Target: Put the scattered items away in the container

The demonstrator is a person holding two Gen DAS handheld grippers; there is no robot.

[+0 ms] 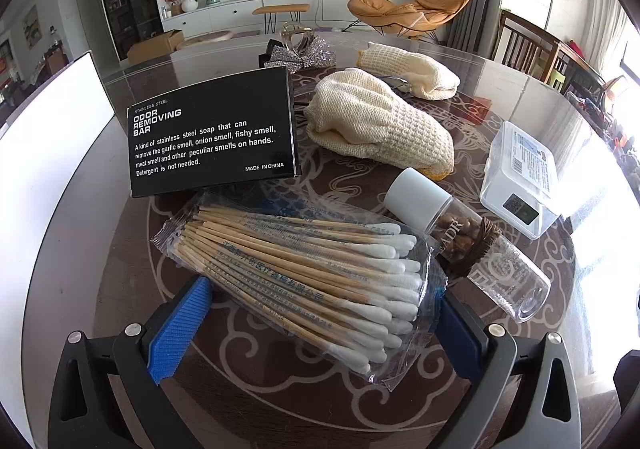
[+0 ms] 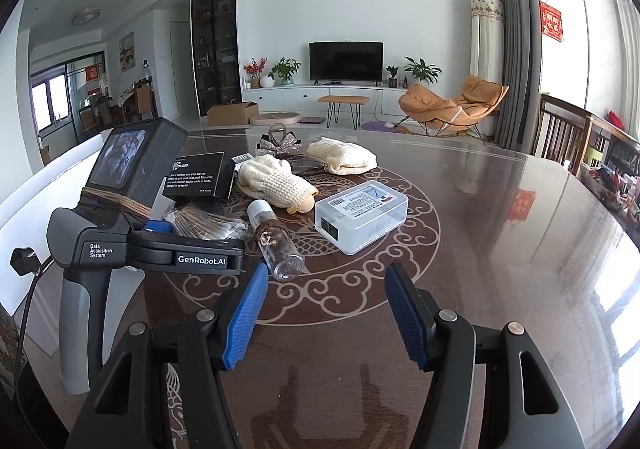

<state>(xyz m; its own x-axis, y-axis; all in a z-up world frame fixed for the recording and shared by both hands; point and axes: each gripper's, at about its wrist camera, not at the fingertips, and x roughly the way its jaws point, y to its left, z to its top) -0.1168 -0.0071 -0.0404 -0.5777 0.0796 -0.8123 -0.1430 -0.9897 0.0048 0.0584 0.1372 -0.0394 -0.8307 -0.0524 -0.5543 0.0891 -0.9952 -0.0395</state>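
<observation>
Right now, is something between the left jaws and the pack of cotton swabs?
Nothing visible. The left gripper is open, and the pack of cotton swabs already lies between its jaws on the table, apparently not yet clamped.

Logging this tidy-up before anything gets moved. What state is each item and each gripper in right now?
left gripper: open, straddling the swab pack
cotton swab pack: sealed, lying flat
black box: closed, propped up at an angle
clear bottle: capped, on its side
clear plastic case: lid shut, flat on table
near knit glove: lying limp
right gripper: open, empty
</observation>
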